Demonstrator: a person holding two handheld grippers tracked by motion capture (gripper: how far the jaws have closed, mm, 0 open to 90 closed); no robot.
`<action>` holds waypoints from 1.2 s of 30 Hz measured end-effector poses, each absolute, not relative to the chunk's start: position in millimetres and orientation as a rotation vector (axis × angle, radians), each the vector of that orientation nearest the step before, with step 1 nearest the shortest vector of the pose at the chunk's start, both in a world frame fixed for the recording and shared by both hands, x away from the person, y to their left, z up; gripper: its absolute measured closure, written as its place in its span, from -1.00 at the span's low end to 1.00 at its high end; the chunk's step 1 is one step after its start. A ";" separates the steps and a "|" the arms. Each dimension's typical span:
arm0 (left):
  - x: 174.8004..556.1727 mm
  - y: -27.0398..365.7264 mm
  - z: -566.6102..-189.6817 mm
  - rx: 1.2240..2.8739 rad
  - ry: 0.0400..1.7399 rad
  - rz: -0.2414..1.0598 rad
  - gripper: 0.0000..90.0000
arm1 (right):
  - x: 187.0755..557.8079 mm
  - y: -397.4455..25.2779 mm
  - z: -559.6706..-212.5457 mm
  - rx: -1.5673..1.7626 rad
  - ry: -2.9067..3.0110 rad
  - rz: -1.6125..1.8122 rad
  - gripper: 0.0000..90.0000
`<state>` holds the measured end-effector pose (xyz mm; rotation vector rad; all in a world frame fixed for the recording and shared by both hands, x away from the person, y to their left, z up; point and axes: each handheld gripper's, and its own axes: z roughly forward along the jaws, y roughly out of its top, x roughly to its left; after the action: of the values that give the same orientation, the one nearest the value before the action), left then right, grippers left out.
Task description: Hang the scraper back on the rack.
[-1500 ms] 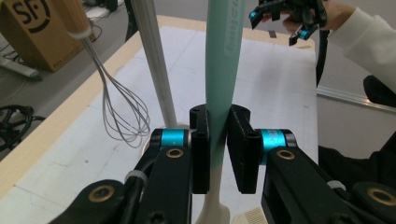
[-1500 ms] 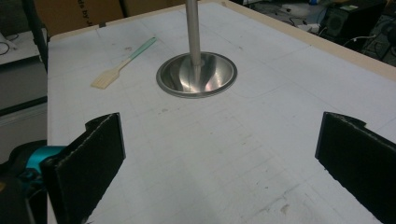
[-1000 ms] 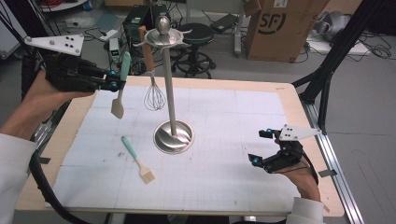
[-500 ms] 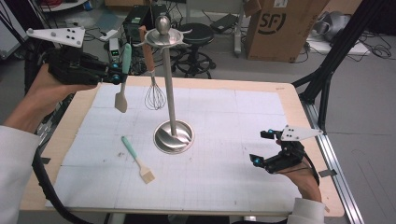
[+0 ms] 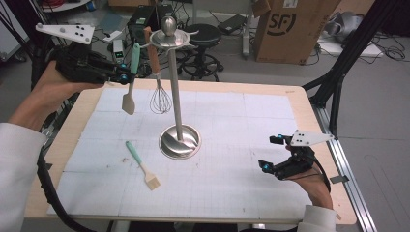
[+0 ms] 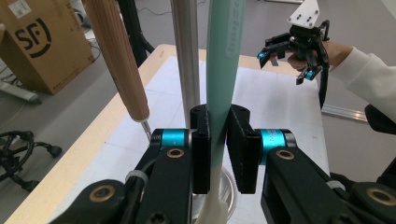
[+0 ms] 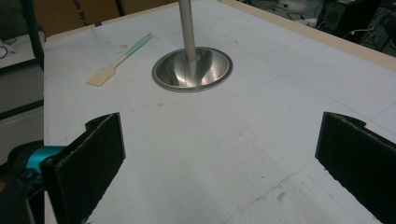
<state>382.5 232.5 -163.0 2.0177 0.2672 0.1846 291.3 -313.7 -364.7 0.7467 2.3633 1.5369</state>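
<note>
High view overhead, tool views close, sharing steel stand.

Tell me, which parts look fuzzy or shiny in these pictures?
In the left gripper view, the mint-green spatula handle and the wooden whisk handle sit very close and look soft, while the open right gripper farther off is sharper. In the right gripper view, the round steel stand base shines with pale reflections. In the high view, the white gridded mat is evenly lit.

Your spatula has a matt teal plastic handle; the stand is glossy metal, the whisk handle smooth wood.
</note>
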 end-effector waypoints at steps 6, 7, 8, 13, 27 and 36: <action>387.3 232.0 -165.2 2.015 0.266 0.171 0.78 | 291.2 -314.7 -365.1 0.751 2.363 1.532 -0.99; 388.0 232.2 -165.2 2.014 0.267 0.169 0.78 | 291.2 -314.7 -365.2 0.751 2.364 1.532 -0.99; 388.7 232.5 -165.3 2.013 0.265 0.170 0.78 | 291.3 -314.6 -365.3 0.751 2.364 1.531 -0.99; 390.6 230.2 -165.6 2.019 0.252 0.154 0.79 | 291.7 -313.8 -365.8 0.750 2.369 1.525 -0.99; 397.2 215.0 -163.1 2.034 0.238 0.141 0.87 | 292.4 -312.6 -366.5 0.750 2.373 1.516 -0.99; 397.0 211.1 -162.8 2.045 0.240 0.131 0.87 | 292.1 -313.5 -366.5 0.757 2.375 1.516 -0.99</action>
<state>397.0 211.1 -162.8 2.0451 0.2397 0.1312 292.1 -313.5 -366.5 0.7570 2.3748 1.5164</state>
